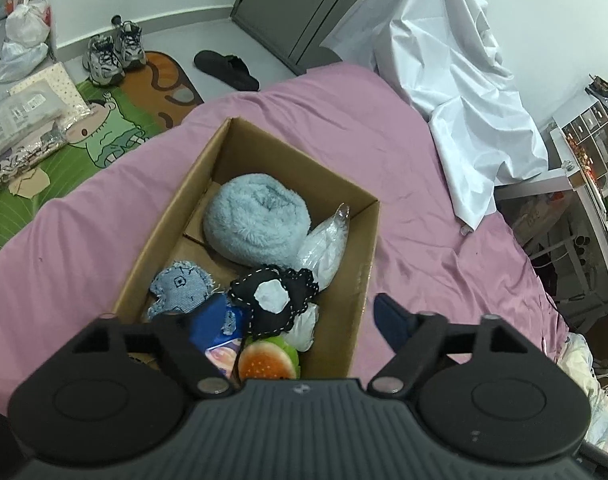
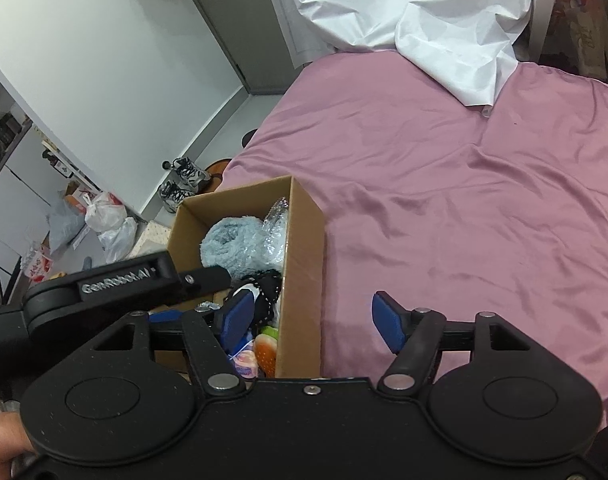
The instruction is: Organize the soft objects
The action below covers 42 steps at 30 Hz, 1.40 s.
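Both the left gripper (image 1: pixel 299 320) and right gripper (image 2: pixel 310 318) hang spread and empty above the brown cardboard box (image 1: pixel 356 280), where the fluffy pale-blue rolled towel (image 1: pixel 257 224) and small fabric toys lie gathered, apparently so the pink bedsheet (image 2: pixel 464 200) stays tidy.

Setting: bedroom in a lived-in home. Evidence: bed (image 2: pixel 484 200) with pink sheet, taking up most of the room; crumpled white sheet (image 1: pixel 464 80) at its far end; grey wardrobe (image 1: pixel 304 4) against the wall; sneakers (image 1: pixel 113 50) and one black slipper (image 1: pixel 225 69) on the floor; cartoon floor mat (image 1: pixel 103 136); tied plastic bags (image 1: pixel 25 26); cluttered cubby shelf (image 1: pixel 592 128) beside the bed.
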### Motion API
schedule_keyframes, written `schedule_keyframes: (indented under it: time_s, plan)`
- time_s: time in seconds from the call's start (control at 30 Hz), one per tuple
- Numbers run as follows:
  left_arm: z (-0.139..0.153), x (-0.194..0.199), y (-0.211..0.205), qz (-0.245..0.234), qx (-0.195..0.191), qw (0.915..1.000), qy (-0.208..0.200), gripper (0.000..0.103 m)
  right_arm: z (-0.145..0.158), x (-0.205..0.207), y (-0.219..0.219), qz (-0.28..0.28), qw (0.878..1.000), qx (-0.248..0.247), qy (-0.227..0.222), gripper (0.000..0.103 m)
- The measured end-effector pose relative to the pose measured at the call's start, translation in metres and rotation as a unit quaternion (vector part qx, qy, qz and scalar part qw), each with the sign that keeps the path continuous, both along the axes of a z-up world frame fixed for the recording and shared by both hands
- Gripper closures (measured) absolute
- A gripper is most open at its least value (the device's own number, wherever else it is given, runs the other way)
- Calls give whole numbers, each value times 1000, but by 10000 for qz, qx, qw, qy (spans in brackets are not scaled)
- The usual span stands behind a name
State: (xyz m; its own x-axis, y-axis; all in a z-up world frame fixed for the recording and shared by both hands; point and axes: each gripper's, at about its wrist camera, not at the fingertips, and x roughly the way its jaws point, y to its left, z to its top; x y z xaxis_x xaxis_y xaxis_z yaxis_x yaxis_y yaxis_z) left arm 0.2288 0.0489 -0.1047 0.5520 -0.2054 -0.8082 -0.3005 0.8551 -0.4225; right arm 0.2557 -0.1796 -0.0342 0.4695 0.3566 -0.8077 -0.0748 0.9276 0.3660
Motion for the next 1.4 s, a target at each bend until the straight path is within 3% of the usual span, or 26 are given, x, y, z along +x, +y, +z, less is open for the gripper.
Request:
schedule_keyframes:
  time_s: [0.13,0.2,0.27,0.43,0.63,0.77,1.4]
  plan:
    - [5,-3,-6,-45,169,9998,-14,12,1,-5,-7,-36,10000,54,-42,30]
    - [7,-6,-8,-76,262,9996,-22,5,4,-9,-10,-83,9998,48,-148,15]
    - [10,-9,-10,-88,278,9996,-8,0,7,-11,-13,-141,9996,-6,-253,9]
    - [15,-12,-18,-194,361,9991,127,0,12,-14,-23,-323,9987,-130,-366,1]
    - [24,-18,-28,-298,516,9982,86,0,15,-21,-39,-484,9980,-25,-398,0]
    - [31,-23,-40,-420,835,9956,45,0,17,-26,-46,-557,9976,52,-405,0]
    - [56,-58,-77,-591,1090,9922,-147,0,30,-55,-81,-571,9967,13,-571,0]
